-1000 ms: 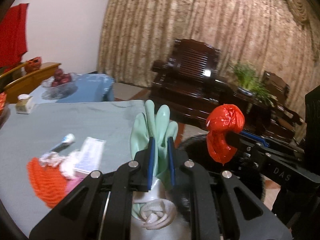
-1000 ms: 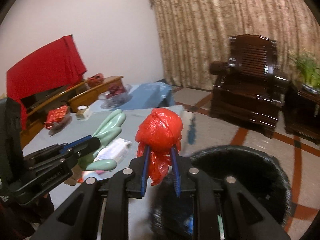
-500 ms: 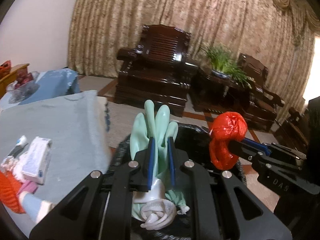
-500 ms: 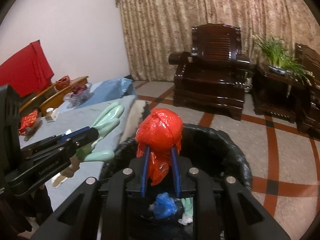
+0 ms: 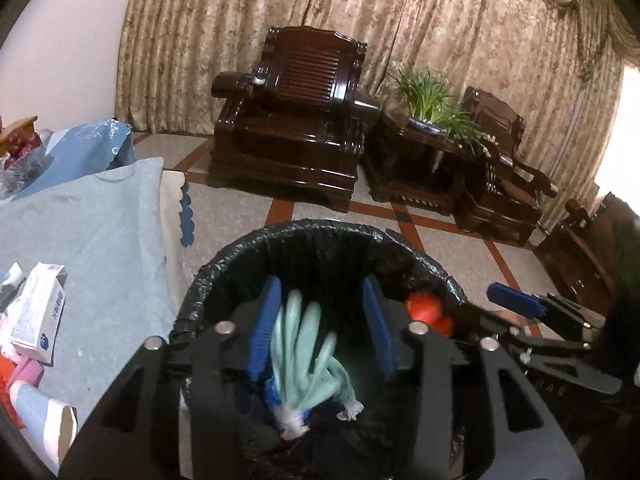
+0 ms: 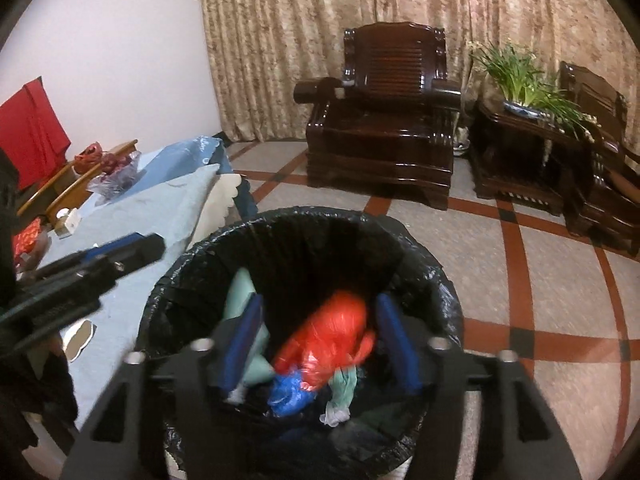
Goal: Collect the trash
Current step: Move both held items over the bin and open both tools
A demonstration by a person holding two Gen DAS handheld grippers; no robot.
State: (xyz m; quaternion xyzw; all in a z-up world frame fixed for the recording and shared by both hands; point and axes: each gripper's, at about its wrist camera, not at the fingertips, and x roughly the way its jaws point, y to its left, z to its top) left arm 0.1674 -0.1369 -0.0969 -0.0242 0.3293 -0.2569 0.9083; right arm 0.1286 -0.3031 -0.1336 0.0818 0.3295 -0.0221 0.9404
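Left wrist view: the left hand-held gripper hangs over the mouth of the black-lined trash bin, and its jaws have just been opening, so the blue pads now stand apart from the pale green rubber glove between them. The glove is released, blurred, with its fingers pointing up and its cuff down inside the bin. To the right, the right hand-held gripper reaches over the bin's rim, and a bit of the red plastic bag shows just inside that rim. On the left, the desk under a light blue cloth carries a white carton near its near edge. In the right wrist view, the right hand-held gripper is also above the bin; its jaws have just been opening and stand wide of the red plastic bag, which is let go and blurred between them, above a blue scrap and the green glove at the left inside the bin. The left hand-held gripper comes in from the left over the desk's edge. A dark wooden armchair and a potted plant stand far across the tiled floor, before beige curtains.
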